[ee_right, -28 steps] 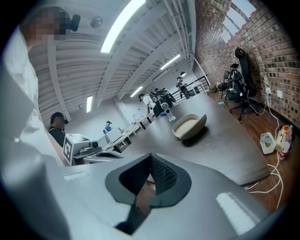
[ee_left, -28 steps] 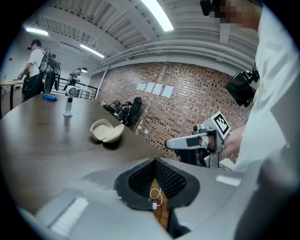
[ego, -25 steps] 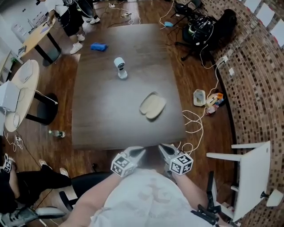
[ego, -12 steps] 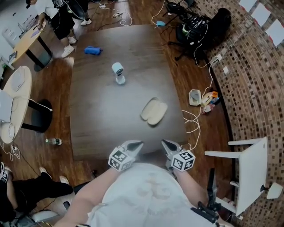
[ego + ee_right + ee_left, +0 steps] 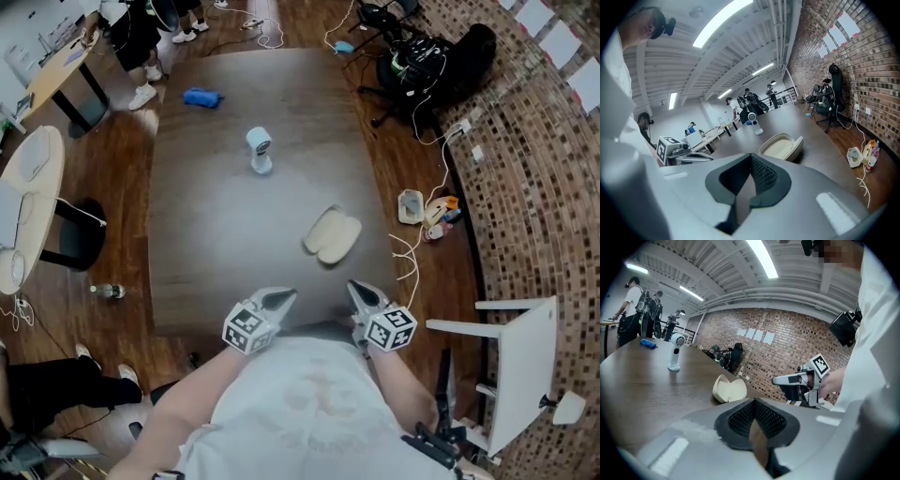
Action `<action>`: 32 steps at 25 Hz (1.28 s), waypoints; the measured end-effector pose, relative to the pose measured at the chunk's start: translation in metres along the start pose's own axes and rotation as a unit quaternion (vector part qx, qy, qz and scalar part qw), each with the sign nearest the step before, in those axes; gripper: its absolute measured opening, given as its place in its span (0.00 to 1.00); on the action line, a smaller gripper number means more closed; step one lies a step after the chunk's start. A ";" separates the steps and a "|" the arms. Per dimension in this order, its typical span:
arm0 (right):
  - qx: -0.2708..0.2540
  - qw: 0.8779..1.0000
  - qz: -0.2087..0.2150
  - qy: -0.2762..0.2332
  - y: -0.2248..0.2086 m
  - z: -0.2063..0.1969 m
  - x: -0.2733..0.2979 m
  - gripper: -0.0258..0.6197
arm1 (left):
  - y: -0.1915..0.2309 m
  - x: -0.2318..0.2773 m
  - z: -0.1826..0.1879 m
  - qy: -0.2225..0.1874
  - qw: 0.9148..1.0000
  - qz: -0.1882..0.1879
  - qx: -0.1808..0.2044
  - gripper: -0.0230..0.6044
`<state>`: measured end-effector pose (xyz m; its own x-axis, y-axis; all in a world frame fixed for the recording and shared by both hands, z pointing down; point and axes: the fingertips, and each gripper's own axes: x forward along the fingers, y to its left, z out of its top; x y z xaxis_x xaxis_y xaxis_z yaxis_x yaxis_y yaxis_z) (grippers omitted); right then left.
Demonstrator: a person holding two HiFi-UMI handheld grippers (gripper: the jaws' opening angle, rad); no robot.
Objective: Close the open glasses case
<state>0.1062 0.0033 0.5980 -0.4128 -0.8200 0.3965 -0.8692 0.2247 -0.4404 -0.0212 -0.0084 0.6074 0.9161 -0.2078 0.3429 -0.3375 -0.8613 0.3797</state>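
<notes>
The open glasses case [image 5: 332, 235], cream-coloured with both halves lying spread, rests on the dark table [image 5: 206, 244] towards its near right. The left gripper view shows the case [image 5: 729, 389] ahead, and in the right gripper view the case [image 5: 782, 145] lies ahead and slightly right. My left gripper [image 5: 278, 299] hovers at the table's near edge, shut and holding nothing. My right gripper [image 5: 359, 291] is beside it, also shut and empty, a short way short of the case. Each gripper's pads meet at the tip: left gripper [image 5: 754, 401], right gripper [image 5: 751, 157].
A small white device on a stand [image 5: 259, 148] rises mid-table, with a blue cloth [image 5: 202, 97] at the far end. A white chair [image 5: 520, 366] stands to the right, and cables with a white box [image 5: 420, 206] lie on the floor. People stand far left.
Both grippers have moved forward from in front of my body to the table's near edge, closer to the case. Their jaws stay shut, and the case has not moved.
</notes>
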 end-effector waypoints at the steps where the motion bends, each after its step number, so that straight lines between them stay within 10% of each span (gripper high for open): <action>1: 0.000 1.000 0.003 -0.001 0.001 0.002 0.001 0.05 | 0.000 -0.001 -0.001 -0.001 1.000 0.002 -0.002 0.05; 22: 0.119 0.991 -0.062 -0.012 -0.076 0.008 0.039 0.07 | 0.037 0.003 0.001 -0.027 0.997 0.060 -0.039 0.05; 32: 0.207 0.976 -0.053 0.041 -0.106 -0.017 0.078 0.31 | 0.051 0.032 0.012 -0.027 0.996 0.067 -0.047 0.05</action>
<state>0.1612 -0.0757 0.6892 -0.3610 -0.7786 0.5133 -0.7306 -0.1060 -0.6746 -0.0066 -0.0643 0.6271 0.8713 -0.3439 0.3502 -0.4733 -0.7776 0.4139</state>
